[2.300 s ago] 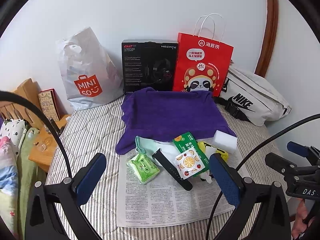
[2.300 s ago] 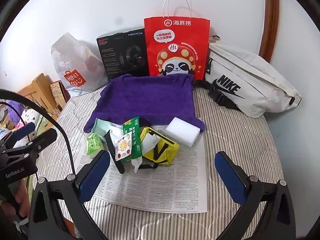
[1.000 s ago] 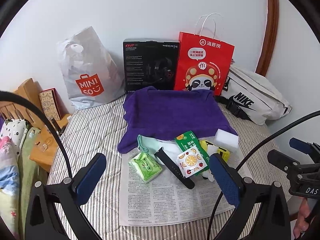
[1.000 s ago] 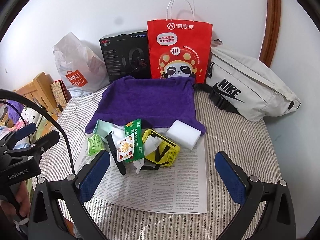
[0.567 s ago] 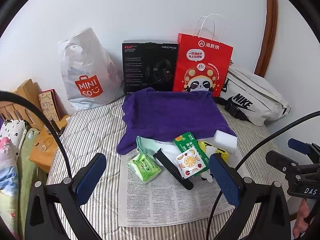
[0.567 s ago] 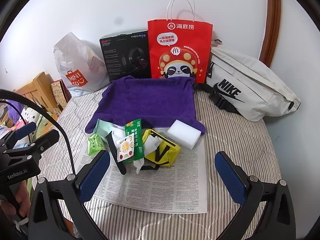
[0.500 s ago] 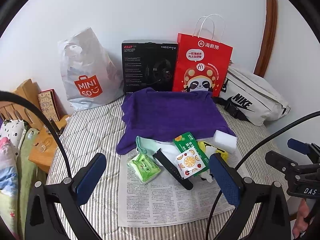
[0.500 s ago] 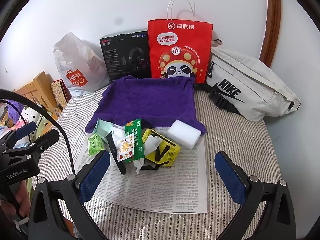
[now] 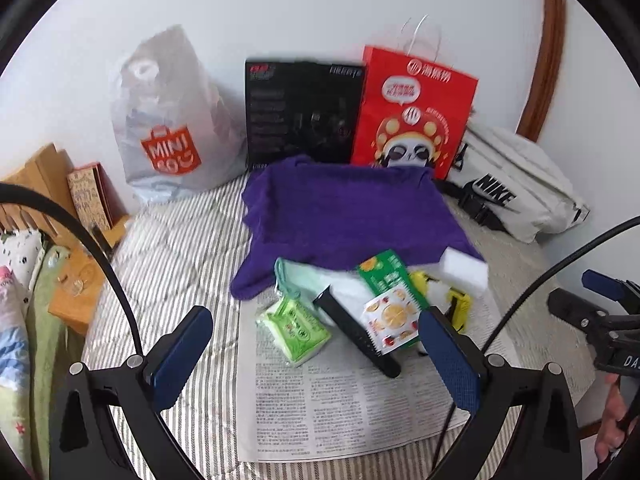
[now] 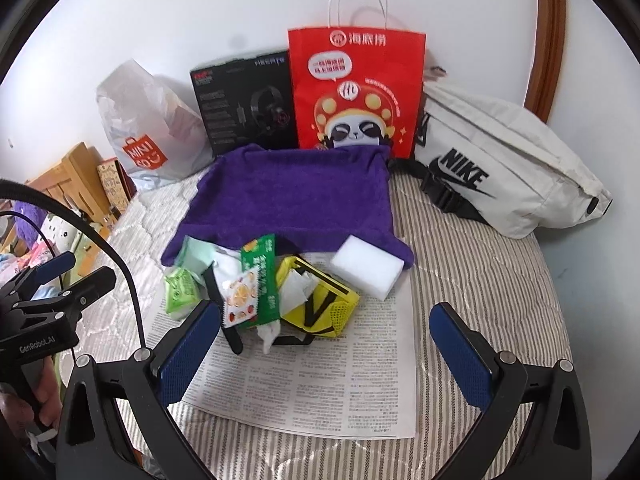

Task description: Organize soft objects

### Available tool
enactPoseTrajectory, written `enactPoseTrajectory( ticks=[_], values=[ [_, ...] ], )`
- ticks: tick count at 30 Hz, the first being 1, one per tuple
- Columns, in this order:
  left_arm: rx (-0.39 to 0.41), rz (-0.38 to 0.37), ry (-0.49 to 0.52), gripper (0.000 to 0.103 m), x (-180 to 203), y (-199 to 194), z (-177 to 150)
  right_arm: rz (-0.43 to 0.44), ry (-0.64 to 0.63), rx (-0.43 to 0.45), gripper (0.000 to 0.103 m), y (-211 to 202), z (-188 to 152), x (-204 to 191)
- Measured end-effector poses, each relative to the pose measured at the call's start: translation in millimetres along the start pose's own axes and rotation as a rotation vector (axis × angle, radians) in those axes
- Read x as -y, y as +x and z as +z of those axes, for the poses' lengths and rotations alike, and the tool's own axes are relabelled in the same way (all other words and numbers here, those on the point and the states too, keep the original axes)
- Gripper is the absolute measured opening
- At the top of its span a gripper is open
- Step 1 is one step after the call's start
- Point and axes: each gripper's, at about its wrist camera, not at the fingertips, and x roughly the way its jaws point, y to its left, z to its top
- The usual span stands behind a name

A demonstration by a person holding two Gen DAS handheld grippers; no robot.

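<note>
A: Where's the soft stuff rn?

B: Piled on the newspaper (image 10: 320,380) on the striped bed (image 10: 480,280). Purple towel (image 10: 292,196) is spread flat behind the pile, its front edge touching it. White sponge (image 10: 368,266) sits at the towel's front-right corner, just beside the yellow mesh pouch (image 10: 324,304).

A: And the rest of the pile?

B: Green tissue pack (image 9: 294,330) on the left, black strap (image 9: 356,330) next to it, green-and-white sachet (image 9: 390,306) lying over the middle (text on it too blurry to read).

A: Tools?

B: Left tool (image 9: 316,360) hovers w/ fingers spread wide, nothing between them. Right tool (image 10: 326,354) the same, wide apart and empty, above the paper's near edge.

A: Background?

B: Red paper bag (image 10: 356,92), black box (image 10: 246,100), white plastic bag (image 10: 148,124) and white waist bag (image 10: 500,164) along the wall.
</note>
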Motion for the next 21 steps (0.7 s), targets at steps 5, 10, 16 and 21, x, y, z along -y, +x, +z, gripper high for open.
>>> enactPoseTrajectory(
  ticks=[5,10,16,21],
  values=[
    [-0.037,0.035,-0.005,0.103,-11.6,31.4,-7.7,0.002,0.016,-0.030,0.103,19.7,-1.3,8.4],
    [-0.125,0.044,-0.061,0.103,-25.2,80.4,-20.9,-0.001,0.032,-0.069,0.103,39.5,-6.7,17.1],
    [-0.191,0.068,-0.096,0.103,-28.7,126.4,-33.8,-0.037,0.030,-0.115,0.103,62.9,-14.2,26.9],
    [-0.215,0.072,-0.120,0.103,-30.1,151.2,-34.2,-0.029,0.039,-0.153,0.103,79.2,-17.9,31.3]
  ],
)
